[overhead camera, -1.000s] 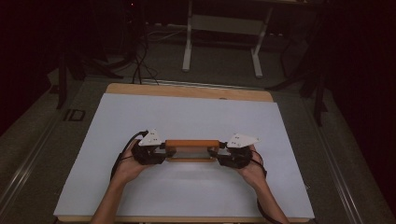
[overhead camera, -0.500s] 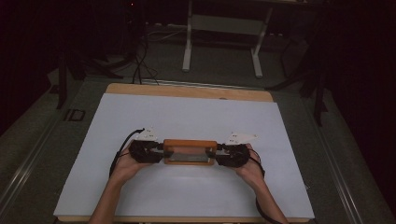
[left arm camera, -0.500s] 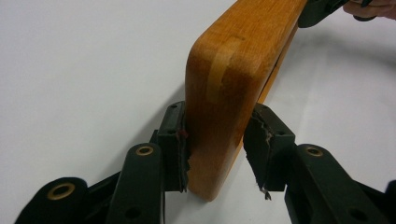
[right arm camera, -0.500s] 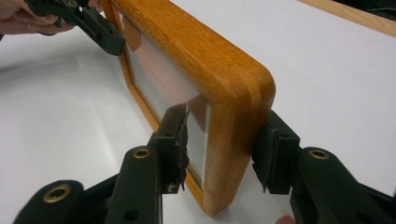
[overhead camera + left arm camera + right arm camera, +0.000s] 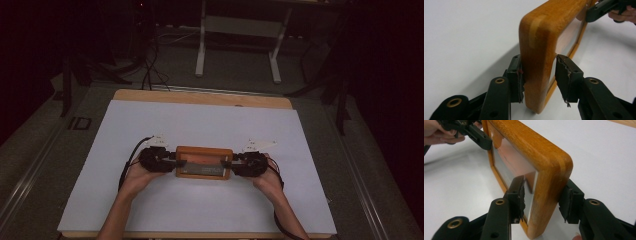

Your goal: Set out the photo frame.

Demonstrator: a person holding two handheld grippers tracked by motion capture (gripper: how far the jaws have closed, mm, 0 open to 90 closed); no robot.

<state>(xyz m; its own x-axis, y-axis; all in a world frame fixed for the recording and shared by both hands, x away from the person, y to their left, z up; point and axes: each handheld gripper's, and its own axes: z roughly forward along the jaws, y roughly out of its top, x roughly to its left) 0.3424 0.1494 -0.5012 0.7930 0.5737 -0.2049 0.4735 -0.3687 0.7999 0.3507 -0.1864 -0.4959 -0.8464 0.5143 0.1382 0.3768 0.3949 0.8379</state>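
Observation:
A wooden picture frame [image 5: 204, 162] with a glass front lies across the near middle of the white sheet [image 5: 200, 125], its face turned up toward the camera. My left gripper [image 5: 172, 161] straddles its left end. In the left gripper view the frame's edge [image 5: 536, 37] sits between the jaws: one pad [image 5: 517, 80] touches the wood and the other pad [image 5: 564, 77] stands clear, as the jaws have just been opening. My right gripper [image 5: 227, 163] clamps the right end. In the right gripper view both pads press the frame [image 5: 549, 162], one on the glass side.
The sheet covers a wooden table whose bare far edge [image 5: 200, 97] shows. Beyond it on the dark floor stand white desk legs [image 5: 200, 45] and loose cables [image 5: 150, 65]. The person's forearms come in from the near edge.
The frame has tipped from edge-on to showing its glass face to the high camera. Both hands rolled with it and stayed in place.

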